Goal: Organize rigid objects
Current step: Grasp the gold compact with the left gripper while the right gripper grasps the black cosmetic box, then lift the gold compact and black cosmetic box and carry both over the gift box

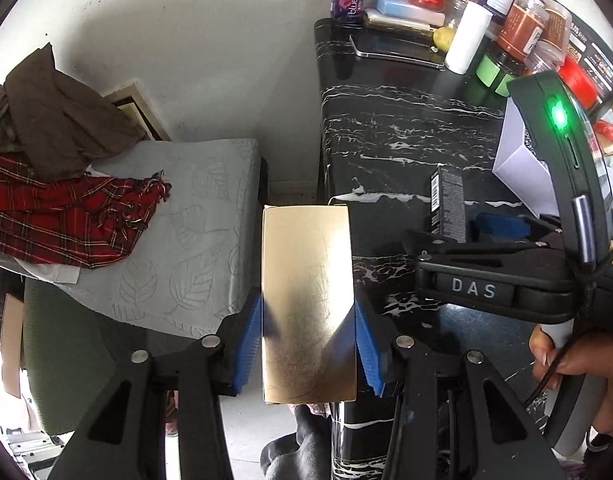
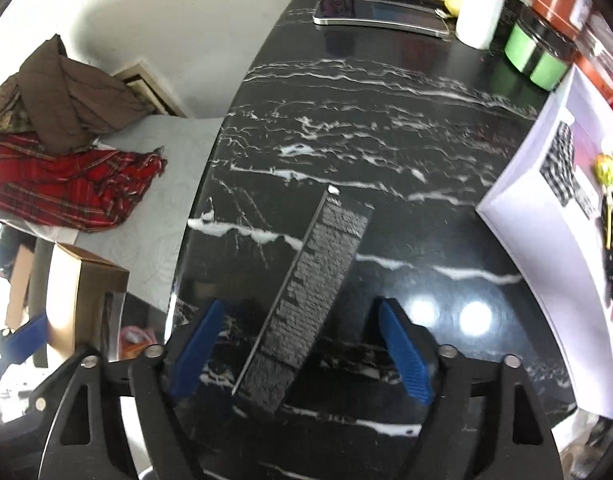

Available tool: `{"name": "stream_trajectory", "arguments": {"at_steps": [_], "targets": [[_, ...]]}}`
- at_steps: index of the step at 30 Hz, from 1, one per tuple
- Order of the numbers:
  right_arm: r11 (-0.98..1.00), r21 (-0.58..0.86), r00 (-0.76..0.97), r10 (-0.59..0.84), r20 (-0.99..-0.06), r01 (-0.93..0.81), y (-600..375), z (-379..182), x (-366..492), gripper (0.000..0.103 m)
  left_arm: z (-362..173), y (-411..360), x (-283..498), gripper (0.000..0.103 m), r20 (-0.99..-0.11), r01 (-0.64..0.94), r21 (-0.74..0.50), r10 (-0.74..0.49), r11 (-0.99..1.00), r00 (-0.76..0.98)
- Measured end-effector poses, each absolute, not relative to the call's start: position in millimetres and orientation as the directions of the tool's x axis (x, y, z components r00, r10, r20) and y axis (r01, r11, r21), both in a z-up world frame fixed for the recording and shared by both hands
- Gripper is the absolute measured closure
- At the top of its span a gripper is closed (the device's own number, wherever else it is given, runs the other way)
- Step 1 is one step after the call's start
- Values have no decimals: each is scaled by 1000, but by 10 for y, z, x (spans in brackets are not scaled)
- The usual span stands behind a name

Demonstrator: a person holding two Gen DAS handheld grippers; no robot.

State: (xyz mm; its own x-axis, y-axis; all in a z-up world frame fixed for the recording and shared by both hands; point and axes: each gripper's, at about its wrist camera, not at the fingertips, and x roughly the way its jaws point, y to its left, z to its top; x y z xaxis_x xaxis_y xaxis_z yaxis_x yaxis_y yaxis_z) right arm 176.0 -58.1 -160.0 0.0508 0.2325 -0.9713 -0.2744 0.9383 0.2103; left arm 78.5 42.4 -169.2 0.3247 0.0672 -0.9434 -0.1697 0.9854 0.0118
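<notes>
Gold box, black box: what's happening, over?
Left gripper clamped on gold box. Right gripper open around black box on marble table. Nothing in the way.

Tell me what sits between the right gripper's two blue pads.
In the right wrist view, the black textured box lies on the marble table between the right gripper's open fingers, touching neither pad.

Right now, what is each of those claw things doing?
Left gripper: closed on the gold box.
Right gripper: open, the black box loose between its jaws.
</notes>
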Motion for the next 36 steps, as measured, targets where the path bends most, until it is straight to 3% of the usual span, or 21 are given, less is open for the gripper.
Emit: {"name": "stream_trajectory", "arguments": {"at_steps": [3, 6, 10, 20, 36], "targets": [[945, 153, 76, 182, -980, -288, -500, -1606, 1772, 16, -1706, 464, 790, 59, -944, -178, 11, 69, 984, 323], [957, 76, 104, 109, -989, -280, -450, -1607, 1767, 30, -1702, 495, 790, 59, -943, -184, 11, 71, 983, 326], [952, 50, 137, 95, -986, -302, -448, -1535, 1735, 78, -1686, 509, 797, 59, -943, -187, 0, 62, 982, 327], [943, 112, 124, 157, -980, -312, -593, -1473, 1580, 78, -1538, 415, 772, 59, -934, -162, -15, 44, 987, 354], [940, 165, 183, 226, -957, -298, -1082, -632, 1270, 78, -1028, -64, 589, 59, -903, -27, -20, -7, 999, 429]]}}
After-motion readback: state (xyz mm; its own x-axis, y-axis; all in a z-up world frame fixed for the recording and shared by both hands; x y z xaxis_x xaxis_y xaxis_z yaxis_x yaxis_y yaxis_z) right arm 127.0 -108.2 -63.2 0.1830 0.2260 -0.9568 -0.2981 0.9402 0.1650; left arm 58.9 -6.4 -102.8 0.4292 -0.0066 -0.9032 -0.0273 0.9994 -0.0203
